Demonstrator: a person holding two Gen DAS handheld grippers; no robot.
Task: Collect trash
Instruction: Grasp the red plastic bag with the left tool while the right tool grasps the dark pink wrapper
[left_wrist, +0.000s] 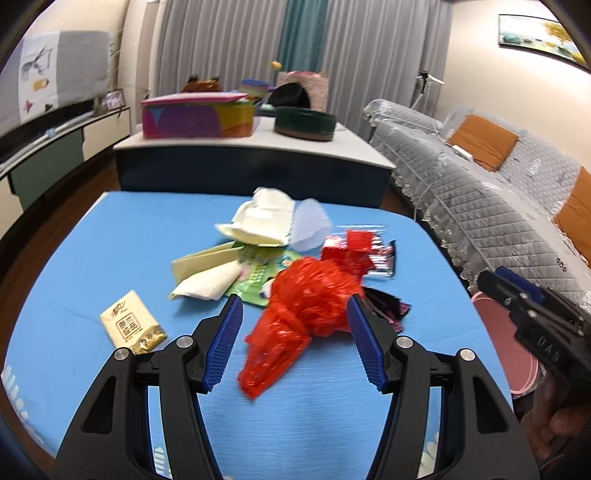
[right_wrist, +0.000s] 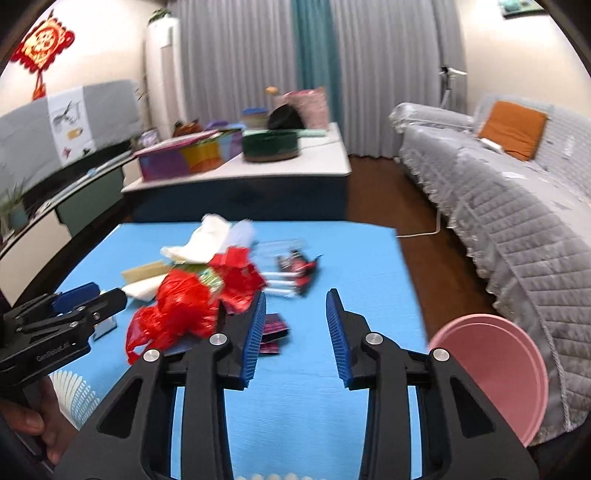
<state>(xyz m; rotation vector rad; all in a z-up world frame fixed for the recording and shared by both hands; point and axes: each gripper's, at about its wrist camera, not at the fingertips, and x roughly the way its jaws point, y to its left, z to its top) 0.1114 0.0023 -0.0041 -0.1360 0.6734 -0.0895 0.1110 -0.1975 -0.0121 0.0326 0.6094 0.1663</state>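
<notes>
A heap of trash lies on the blue table (left_wrist: 110, 240). In it are a crumpled red plastic bag (left_wrist: 306, 302), white paper (left_wrist: 258, 221), a green leaflet (left_wrist: 255, 269), red wrappers (left_wrist: 354, 247) and a tissue pack (left_wrist: 131, 325). My left gripper (left_wrist: 293, 299) is open, with the red bag seen between its blue pads, which do not press on it. My right gripper (right_wrist: 296, 293) is open over bare cloth, right of the red bag (right_wrist: 177, 306) and a dark wrapper (right_wrist: 273, 328). Each gripper shows in the other's view: the right gripper (left_wrist: 517, 295), the left gripper (right_wrist: 92, 299).
A pink bin (right_wrist: 491, 369) stands at the table's right edge, beside a grey quilted sofa (right_wrist: 517, 229). Behind the table is a low white table (left_wrist: 258, 147) with a colourful box and a green round tin. A TV cabinet (left_wrist: 48, 147) runs along the left.
</notes>
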